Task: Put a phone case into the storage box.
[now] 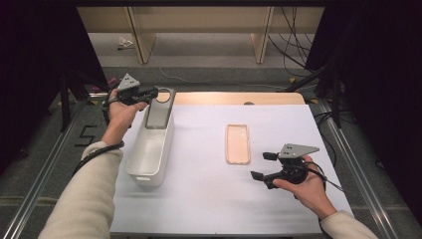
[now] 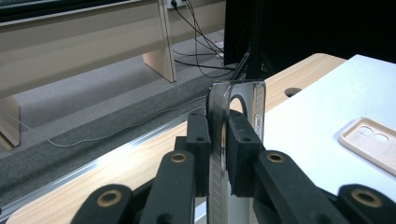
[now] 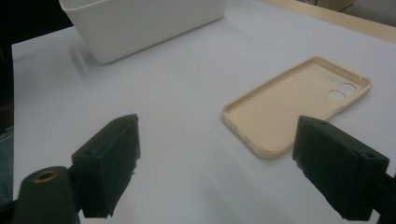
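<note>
Phone case [image 1: 159, 109] in bin: dark grey, prob. translucent. 2nd case [image 1: 237, 144] beige. Bin [image 1: 149, 149] white; table cover [image 1: 209, 199] white; grippers black.

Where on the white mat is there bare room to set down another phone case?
Bare mat lies between the white bin and the beige case, and along the near edge. It is tighter around the right hand-held gripper, just beside that case.

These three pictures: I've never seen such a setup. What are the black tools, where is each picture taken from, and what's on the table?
A person holds a two-jaw gripper in each hand. The high view looks down on the table; each gripper view looks along its own jaws. The left gripper is shut on a dark phone case, held above the far end of a white bin. The right gripper is open, holding nothing, beside a beige phone case lying flat on the white table cover.
</note>
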`<action>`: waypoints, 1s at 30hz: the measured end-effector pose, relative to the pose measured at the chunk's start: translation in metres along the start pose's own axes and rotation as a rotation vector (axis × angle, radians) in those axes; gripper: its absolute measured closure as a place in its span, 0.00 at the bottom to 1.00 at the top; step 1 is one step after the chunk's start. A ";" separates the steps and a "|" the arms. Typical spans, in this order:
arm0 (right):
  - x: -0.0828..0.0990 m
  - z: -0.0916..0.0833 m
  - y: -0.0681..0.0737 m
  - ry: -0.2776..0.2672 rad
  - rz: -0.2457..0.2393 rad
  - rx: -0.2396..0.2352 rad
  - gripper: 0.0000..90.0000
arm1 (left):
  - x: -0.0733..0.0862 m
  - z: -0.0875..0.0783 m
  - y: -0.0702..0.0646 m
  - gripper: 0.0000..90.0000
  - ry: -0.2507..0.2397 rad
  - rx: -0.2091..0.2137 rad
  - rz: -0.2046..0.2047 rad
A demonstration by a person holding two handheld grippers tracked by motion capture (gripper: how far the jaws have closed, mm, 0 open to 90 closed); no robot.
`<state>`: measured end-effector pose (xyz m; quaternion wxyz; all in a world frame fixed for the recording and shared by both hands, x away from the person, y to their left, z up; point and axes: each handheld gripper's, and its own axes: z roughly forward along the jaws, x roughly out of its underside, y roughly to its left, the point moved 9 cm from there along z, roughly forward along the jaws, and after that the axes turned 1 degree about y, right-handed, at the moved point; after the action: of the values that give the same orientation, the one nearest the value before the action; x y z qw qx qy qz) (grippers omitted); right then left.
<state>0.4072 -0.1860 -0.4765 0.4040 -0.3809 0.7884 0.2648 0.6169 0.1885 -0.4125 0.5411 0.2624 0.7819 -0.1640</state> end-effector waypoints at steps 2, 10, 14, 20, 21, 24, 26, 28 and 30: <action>0.000 0.000 0.000 0.000 0.000 0.001 0.18 | 0.001 0.001 0.000 0.89 0.002 0.000 -0.003; 0.000 0.000 0.000 0.000 0.000 0.000 0.18 | 0.004 0.001 0.001 0.89 0.006 -0.002 -0.008; 0.000 0.000 0.000 0.001 -0.001 -0.002 0.18 | 0.006 0.001 0.001 0.89 0.014 -0.004 -0.009; 0.000 0.000 0.000 0.000 0.000 -0.003 0.18 | 0.009 0.003 0.003 0.89 0.019 -0.006 -0.016; 0.000 0.000 0.000 0.000 0.000 -0.003 0.18 | 0.009 0.003 0.003 0.89 0.020 -0.006 -0.017; 0.000 0.001 0.000 0.000 0.000 -0.003 0.18 | 0.010 0.003 0.004 0.89 0.024 -0.005 -0.018; 0.000 0.001 0.000 0.000 -0.001 -0.003 0.18 | 0.011 0.003 0.004 0.89 0.027 -0.007 -0.019; 0.000 0.000 0.001 0.000 -0.001 -0.004 0.18 | 0.012 0.003 0.005 0.89 0.031 -0.008 -0.023; 0.000 0.000 0.000 0.000 0.000 -0.003 0.18 | 0.013 0.003 0.006 0.88 0.037 -0.012 -0.024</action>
<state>0.4070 -0.1855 -0.4768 0.4034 -0.3815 0.7880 0.2662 0.6191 0.1950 -0.4257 0.5263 0.2527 0.7958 -0.1607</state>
